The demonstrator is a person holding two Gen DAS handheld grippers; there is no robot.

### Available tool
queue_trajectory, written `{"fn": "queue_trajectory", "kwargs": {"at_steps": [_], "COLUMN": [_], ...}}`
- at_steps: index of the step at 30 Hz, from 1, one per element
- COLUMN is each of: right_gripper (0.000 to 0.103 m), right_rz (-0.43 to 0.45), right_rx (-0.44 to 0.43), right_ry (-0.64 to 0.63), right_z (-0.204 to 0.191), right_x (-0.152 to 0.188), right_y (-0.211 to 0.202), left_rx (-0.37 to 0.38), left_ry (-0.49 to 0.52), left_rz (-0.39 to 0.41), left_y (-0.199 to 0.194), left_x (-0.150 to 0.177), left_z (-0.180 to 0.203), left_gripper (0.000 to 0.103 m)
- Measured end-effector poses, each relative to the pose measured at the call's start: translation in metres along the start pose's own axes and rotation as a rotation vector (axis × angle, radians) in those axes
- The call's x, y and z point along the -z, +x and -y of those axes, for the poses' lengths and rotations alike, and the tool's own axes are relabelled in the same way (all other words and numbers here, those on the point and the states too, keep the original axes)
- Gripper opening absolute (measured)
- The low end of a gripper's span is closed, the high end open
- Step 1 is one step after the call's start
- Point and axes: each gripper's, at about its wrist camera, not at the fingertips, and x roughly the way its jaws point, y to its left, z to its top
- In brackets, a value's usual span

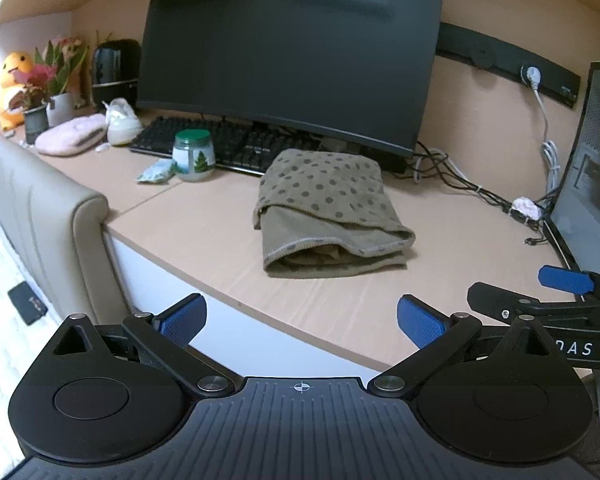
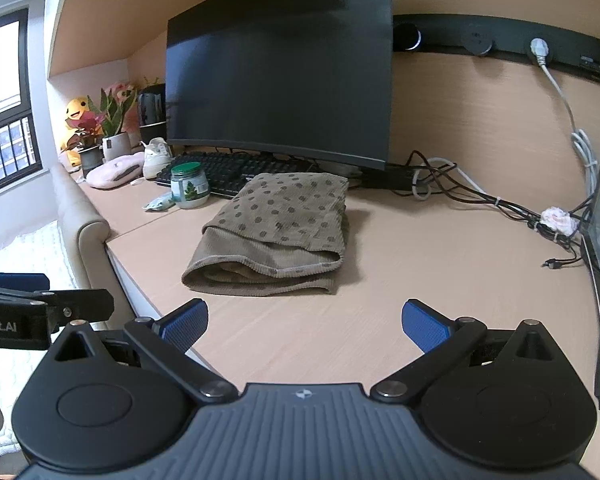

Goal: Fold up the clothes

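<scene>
A tan garment with grey polka dots (image 1: 327, 212) lies folded in a thick stack on the light wooden desk (image 1: 204, 224), in front of the monitor. It also shows in the right wrist view (image 2: 274, 232). My left gripper (image 1: 302, 320) is open and empty, held back over the desk's front edge, well short of the garment. My right gripper (image 2: 305, 324) is open and empty, above the desk in front of the garment. The right gripper's blue fingertip also shows at the right edge of the left wrist view (image 1: 566, 280).
A black monitor (image 1: 292, 52) and keyboard (image 1: 220, 144) stand behind the garment. A glass jar with a green lid (image 1: 192, 156) and a wrapper sit to its left. Cables (image 1: 460, 184) and a second screen (image 1: 592, 168) are at the right. A beige padded headboard (image 1: 48, 216) borders the desk's left.
</scene>
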Motion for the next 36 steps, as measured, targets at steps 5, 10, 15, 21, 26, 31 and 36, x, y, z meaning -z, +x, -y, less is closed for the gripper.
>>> {"fn": "queue_trajectory", "kwargs": {"at_steps": [5, 10, 15, 21, 26, 31, 36], "right_gripper": [0.103, 0.103, 0.103, 0.103, 0.103, 0.103, 0.103], "right_rz": [0.000, -0.006, -0.005, -0.006, -0.006, -0.007, -0.009], "right_rx": [-0.004, -0.010, -0.012, -0.021, -0.021, -0.014, -0.011], "right_ry": [-0.005, -0.011, -0.014, -0.025, -0.027, -0.022, -0.023], "right_z": [-0.0009, -0.0021, -0.0036, -0.0084, -0.0090, -0.0073, -0.0058], "right_x": [-0.0001, 0.0010, 0.0008, 0.0005, 0.0006, 0.0004, 0.0009], "right_y": [0.0008, 0.0014, 0.0011, 0.0031, 0.0033, 0.0034, 0.0033], "left_rx": [0.002, 0.002, -0.002, -0.007, -0.017, -0.013, -0.011], "left_ry": [-0.003, -0.006, -0.010, -0.018, -0.015, 0.001, 0.009], "left_rz": [0.002, -0.002, -0.006, -0.006, 0.005, 0.005, 0.009], "left_y": [-0.0014, -0.0009, -0.0017, -0.0020, -0.0037, -0.0029, -0.0033], "left_x": [0.0011, 0.0011, 0.0025, 0.0028, 0.0027, 0.0025, 0.0022], "left_z": [0.0004, -0.0021, -0.0031, -0.0063, -0.0066, -0.0037, -0.0009], "left_gripper": [0.103, 0.103, 0.103, 0.103, 0.103, 0.103, 0.103]}}
